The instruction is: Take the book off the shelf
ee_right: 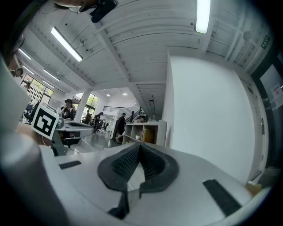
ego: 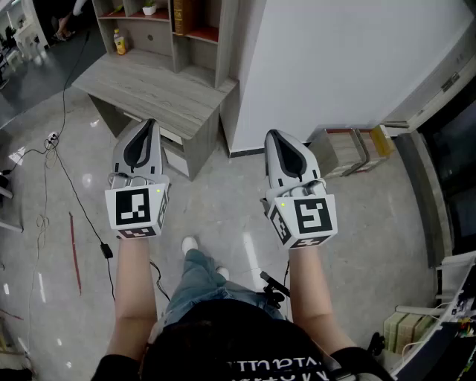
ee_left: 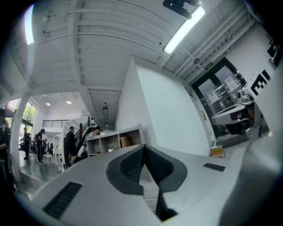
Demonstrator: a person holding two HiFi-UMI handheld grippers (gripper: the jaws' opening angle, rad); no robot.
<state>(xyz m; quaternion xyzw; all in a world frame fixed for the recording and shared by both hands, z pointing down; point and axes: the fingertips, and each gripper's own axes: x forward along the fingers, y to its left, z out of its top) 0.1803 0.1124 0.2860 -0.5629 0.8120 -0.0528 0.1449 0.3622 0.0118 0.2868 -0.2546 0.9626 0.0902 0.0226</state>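
While book stands in shelf well ahead, left gripper, right gripper both closed, empty.

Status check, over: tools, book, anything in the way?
Left tool and right tool shut, empty, held over the floor. Book on the shelf, untouched. Desk stands between tools and shelf.

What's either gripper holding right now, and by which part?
Nothing. The left gripper and the right gripper are both shut, with nothing between the jaws.
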